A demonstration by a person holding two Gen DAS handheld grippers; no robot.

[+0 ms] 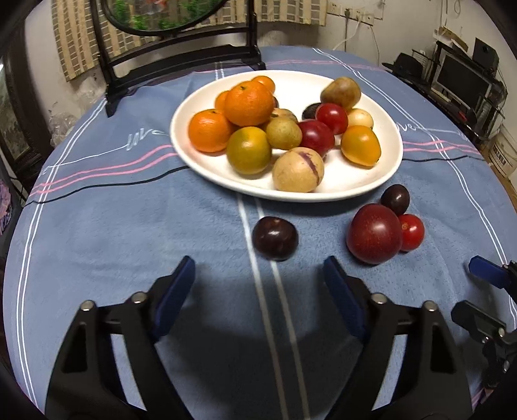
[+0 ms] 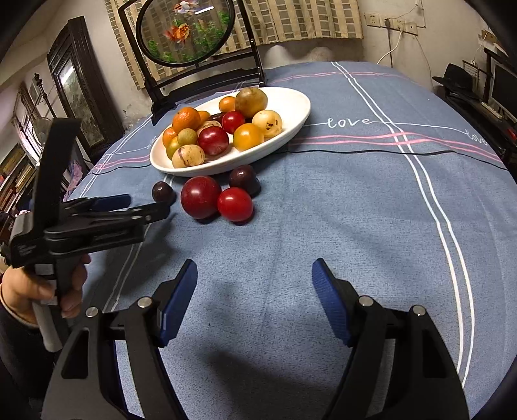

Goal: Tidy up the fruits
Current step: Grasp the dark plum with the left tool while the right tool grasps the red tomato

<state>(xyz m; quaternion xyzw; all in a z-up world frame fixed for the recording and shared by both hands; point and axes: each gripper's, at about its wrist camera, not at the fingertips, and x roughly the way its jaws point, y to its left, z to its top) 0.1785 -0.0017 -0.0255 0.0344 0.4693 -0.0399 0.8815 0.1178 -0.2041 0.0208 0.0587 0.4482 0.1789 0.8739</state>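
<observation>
A white plate [image 1: 358,182] [image 2: 292,108] at the back of the blue tablecloth holds several oranges, red plums and yellowish fruits. On the cloth in front of it lie a dark plum [image 1: 274,238] [image 2: 162,192], a big red plum [image 1: 374,233] [image 2: 200,197], a red tomato [image 1: 411,232] [image 2: 235,204] and a second dark plum [image 1: 395,199] [image 2: 243,178]. My left gripper [image 1: 258,261] [image 2: 145,203] is open, its fingertips just short of the first dark plum, with nothing between them. My right gripper [image 2: 255,263] [image 1: 468,290] is open over bare cloth, nearer than the fruit.
A round fish picture on a black stand [image 2: 185,30] [image 1: 181,61] stands behind the plate. A person's hand [image 2: 19,287] holds the left gripper's handle. The table's round edge drops off on the right, where dark shelves with a monitor [image 1: 462,80] stand.
</observation>
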